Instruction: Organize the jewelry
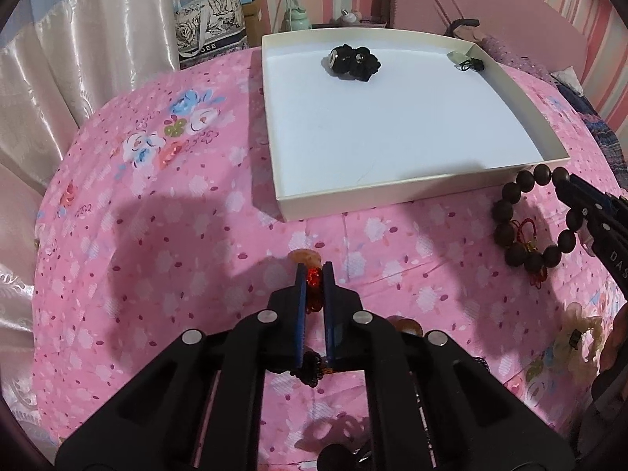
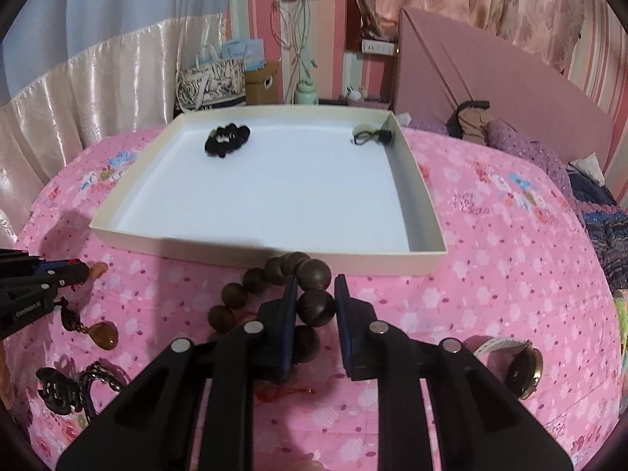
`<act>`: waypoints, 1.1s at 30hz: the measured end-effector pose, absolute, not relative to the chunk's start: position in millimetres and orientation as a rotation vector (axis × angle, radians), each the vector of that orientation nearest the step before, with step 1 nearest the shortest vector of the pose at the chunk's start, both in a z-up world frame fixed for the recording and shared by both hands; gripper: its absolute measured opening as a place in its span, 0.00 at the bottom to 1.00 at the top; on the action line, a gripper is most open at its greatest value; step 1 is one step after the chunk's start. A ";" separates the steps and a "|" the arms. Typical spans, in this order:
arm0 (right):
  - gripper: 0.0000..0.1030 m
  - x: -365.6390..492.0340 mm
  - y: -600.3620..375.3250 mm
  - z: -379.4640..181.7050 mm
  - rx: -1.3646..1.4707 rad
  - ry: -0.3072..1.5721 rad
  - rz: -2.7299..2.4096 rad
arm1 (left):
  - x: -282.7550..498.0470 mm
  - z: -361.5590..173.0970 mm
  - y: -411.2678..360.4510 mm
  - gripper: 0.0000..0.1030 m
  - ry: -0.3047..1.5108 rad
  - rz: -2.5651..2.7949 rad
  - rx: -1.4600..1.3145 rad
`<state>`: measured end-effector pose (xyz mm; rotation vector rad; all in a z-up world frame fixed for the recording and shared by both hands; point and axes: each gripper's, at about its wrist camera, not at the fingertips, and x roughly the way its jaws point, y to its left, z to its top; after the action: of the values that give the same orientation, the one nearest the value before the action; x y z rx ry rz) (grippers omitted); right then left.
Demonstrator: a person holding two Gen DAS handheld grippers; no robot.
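Observation:
A white shallow box (image 1: 408, 190) (image 2: 251, 249) lies on the pink bedspread. It holds a black bead bracelet (image 1: 351, 61) (image 2: 227, 139) and a small black-corded pendant (image 1: 469, 62) (image 2: 371, 135) in its far corner. My left gripper (image 1: 314, 274) is shut on a red-and-amber beaded pendant string (image 1: 314, 280), which also shows in the right wrist view (image 2: 100, 333). My right gripper (image 2: 316, 286) is shut on a dark brown wooden bead bracelet (image 2: 316, 306) (image 1: 510, 231) just before the box's near wall.
A black hair claw (image 2: 59, 388), a dark chain (image 2: 104, 376) and a watch (image 2: 518, 369) lie on the bedspread near me. Cream curtains hang at the left. A pink headboard (image 2: 490, 78) and folded clothes are at the right. Bags stand behind the box.

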<state>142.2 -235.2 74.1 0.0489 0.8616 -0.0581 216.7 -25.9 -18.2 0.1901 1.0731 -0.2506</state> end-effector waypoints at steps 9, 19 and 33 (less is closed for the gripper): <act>0.19 136.7 -238.7 85.1 0.072 0.810 -0.046 | 209.0 1.9 -22.2 0.05 1.022 -0.273 0.160; 0.19 135.3 -237.4 99.5 0.076 0.769 -0.042 | 201.6 21.6 -22.0 0.05 0.983 -0.281 0.139; 0.19 173.1 -236.9 140.8 0.085 0.744 -0.014 | 242.2 71.3 -36.3 0.05 0.939 -0.278 0.082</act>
<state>173.1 -236.9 140.8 0.0851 0.7438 -0.0145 242.2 -36.3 71.3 0.0818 0.9386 -0.2780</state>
